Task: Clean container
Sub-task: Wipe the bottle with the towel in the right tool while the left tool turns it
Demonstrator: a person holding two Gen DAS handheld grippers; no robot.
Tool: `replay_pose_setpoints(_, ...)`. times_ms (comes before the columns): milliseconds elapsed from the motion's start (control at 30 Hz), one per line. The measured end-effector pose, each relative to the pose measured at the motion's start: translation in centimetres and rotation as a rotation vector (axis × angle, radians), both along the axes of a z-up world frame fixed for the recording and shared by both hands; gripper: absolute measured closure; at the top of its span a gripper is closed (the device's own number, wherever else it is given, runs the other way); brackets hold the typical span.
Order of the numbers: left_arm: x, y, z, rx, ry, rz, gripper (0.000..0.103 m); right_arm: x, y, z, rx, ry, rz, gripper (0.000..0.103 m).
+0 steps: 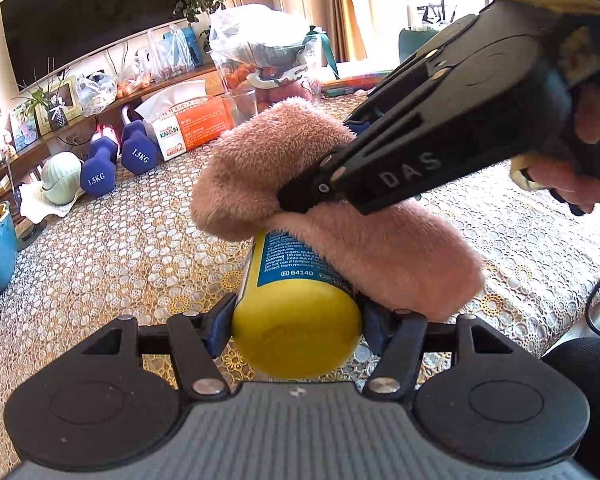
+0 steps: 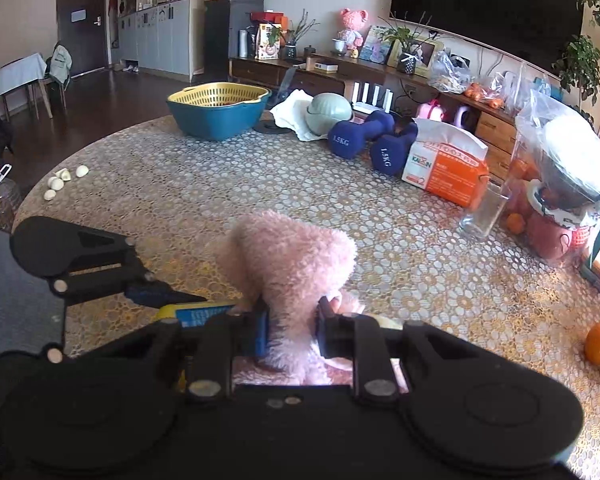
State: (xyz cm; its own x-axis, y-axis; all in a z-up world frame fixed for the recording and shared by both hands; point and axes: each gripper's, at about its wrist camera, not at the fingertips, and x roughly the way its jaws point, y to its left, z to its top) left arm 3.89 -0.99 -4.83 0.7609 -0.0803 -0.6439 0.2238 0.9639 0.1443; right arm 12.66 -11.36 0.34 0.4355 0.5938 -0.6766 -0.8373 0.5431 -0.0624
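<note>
1. The left gripper [image 1: 296,324] has its jaws clamped on the yellow container [image 1: 296,328], one blue pad on each side of its round end. The container lies roughly level above the lace tablecloth [image 1: 120,248], its blue label facing up — held this way, I judge, so the side wall is open for wiping.

2. The right gripper [image 2: 292,328] has its jaws pinched together on a fluffy pink cloth [image 2: 292,264]. In the left wrist view the cloth drapes over the top and far side of the container, touching the label, so the cloth rather than the hard fingers meets the surface.

3. A person's hand [image 1: 580,160] grips the handle of the right gripper, angled down from the upper right, which would press the cloth onto the container.

4. Dumbbells [image 2: 364,140], a tissue box [image 2: 444,172], an empty glass [image 2: 482,212] and a blue basin [image 2: 220,116] stand well apart at the far edge, leaving room to work.

5. The wiping seems under way; how much is clean I cannot tell.
</note>
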Motion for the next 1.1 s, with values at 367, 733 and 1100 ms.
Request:
replay_pose_setpoints(367, 0.1, 0.0, -0.1, 0.006, 0.006, -0.012, 0.04, 2.9, -1.6, -2.8, -0.055, 0.039, -0.123, 0.081)
replay_pose_setpoints(733, -0.3, 0.5, -1.1, 0.001, 0.043, -0.005, 0.04, -2.3, -2.1, 1.8, 0.01, -0.01, 0.014, 0.082)
replay_pose_setpoints(1100, -0.5, 0.6, -1.1, 0.003, 0.043, -0.011, 0.04, -4.0, 1.0, 0.8, -0.019, 0.0, 0.099, 0.081)
